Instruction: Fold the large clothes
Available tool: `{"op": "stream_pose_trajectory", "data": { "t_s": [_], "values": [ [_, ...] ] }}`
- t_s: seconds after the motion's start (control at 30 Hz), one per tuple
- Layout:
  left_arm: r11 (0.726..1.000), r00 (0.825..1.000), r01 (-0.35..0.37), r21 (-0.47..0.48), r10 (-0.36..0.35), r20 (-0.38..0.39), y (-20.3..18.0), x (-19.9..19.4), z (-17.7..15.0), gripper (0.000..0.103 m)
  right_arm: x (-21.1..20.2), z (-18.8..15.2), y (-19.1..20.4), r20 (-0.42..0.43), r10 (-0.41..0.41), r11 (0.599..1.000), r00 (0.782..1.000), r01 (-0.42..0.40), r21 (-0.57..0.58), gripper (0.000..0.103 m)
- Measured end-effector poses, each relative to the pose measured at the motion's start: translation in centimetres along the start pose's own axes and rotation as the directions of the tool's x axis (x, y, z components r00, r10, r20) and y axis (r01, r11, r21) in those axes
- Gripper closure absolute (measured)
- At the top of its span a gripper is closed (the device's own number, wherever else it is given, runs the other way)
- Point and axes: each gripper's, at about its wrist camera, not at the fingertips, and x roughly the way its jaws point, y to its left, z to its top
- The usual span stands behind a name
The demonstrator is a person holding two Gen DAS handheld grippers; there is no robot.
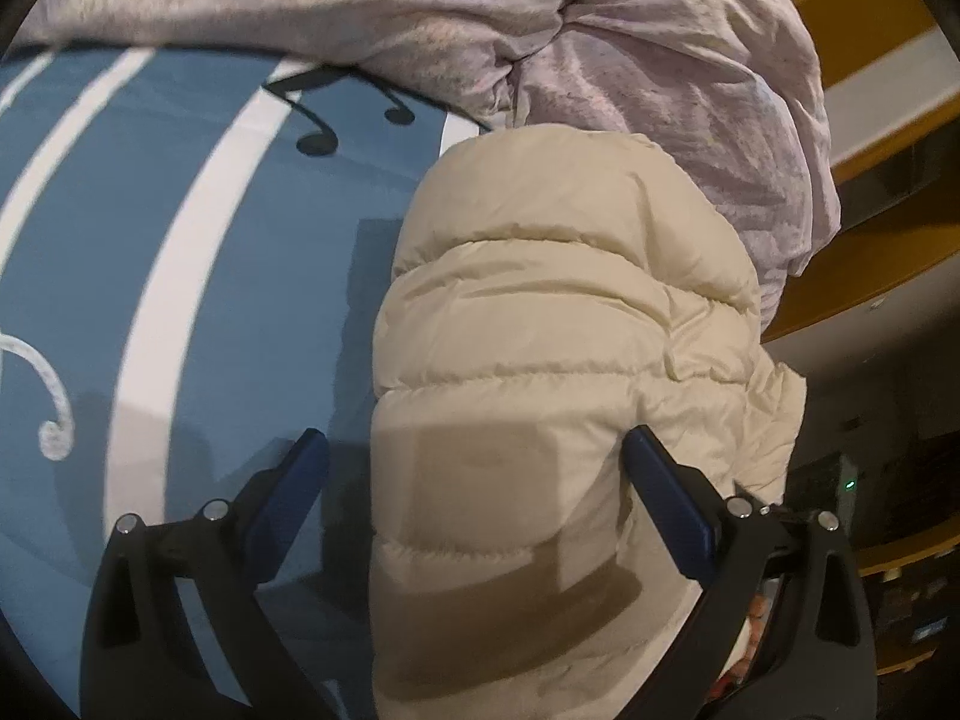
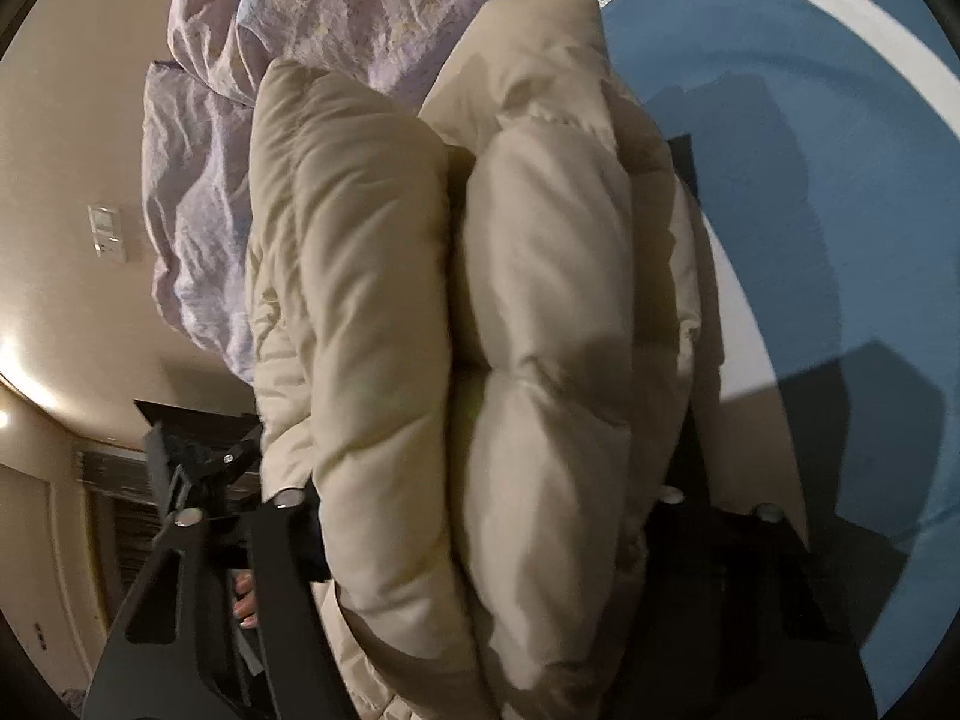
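- 1 jacket (image 1: pixel 540 372), cream, quilted, puffy; lies on the blue sheet (image 1: pixel 180 228) of a bed, bunched lengthwise, far end touching the quilt (image 1: pixel 420 18).
- Left view: jacket runs up from between the fingers, approx 4 stitched seams visible across it.
- Right view: jacket (image 2: pixel 480 300) shows as 2 padded rolls side by side w/ a deep crease between.
- Left gripper (image 1: pixel 474 456): spread wide, 2 blue-padded fingers (image 1: pixel 666 504) straddling the jacket, one on each side; no pinch visible. Left finger sits over the sheet, right finger at the jacket's edge.
- Right gripper (image 2: pixel 480 498): fingertips buried under jacket bulk, only 2 black arms w/ pivot bolts visible; can't tell if spread or pinching.
- 1 quilt, pale lilac, crumpled, heaped at the far side of the bed; also in right view (image 2: pixel 300 30).
- Sheet: blue w/ white curved stripes (image 1: pixel 198 240), 1 pair of black music notes (image 1: pixel 336 114) printed near the quilt.
- 1 wall switch plate (image 2: pixel 108 234) on the beige wall, right view.
- Dark unit w/ 1 green LED (image 1: pixel 849 485) at right edge, left view.
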Motion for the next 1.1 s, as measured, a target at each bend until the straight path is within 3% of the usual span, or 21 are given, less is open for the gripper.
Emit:
{"op": "stream_pose_trajectory", "data": {
  "t_s": [0.17, 0.4, 0.57, 0.73, 0.8, 1.1],
  "values": [
    [0.998, 0.997, 0.058, -0.038, -0.06, -0.038, 0.7, 1.1, 0.4, 0.005, 0.0, 0.2, -0.5, -0.006, 0.038, 0.999, 0.999, -0.038, 0.005, 0.05],
    [0.983, 0.986, 0.147, -0.113, -0.154, -0.059, 1.6, 2.2, 0.1, 0.012, 0.1, 0.4, -1.6, -0.009, 0.079, 0.997, 0.997, -0.078, 0.025, 0.053],
    [0.968, 0.975, 0.202, -0.148, -0.213, -0.06, 2.1, 2.5, -0.1, 0.029, 0.2, 0.4, -2.5, -0.008, 0.116, 0.992, 0.993, -0.116, 0.042, 0.055],
    [0.965, 0.973, 0.225, -0.135, -0.23, -0.026, 2.1, 1.3, 0.3, 0.054, 0.7, 1.1, -1.9, -0.01, 0.139, 0.99, 0.99, -0.139, 0.027, 0.061],
    [0.965, 0.973, 0.229, -0.128, -0.232, -0.007, 2.1, 0.5, 0.9, 0.059, 1.2, 1.7, -1.0, -0.014, 0.143, 0.99, 0.99, -0.143, 0.017, 0.063],
    [0.97, 0.975, 0.21, -0.121, -0.198, 0.101, 4.0, -3.1, 4.0, 0.064, 4.9, 4.5, 3.1, -0.07, 0.194, 0.978, 0.979, -0.198, -0.059, 0.067]
  ]
}}
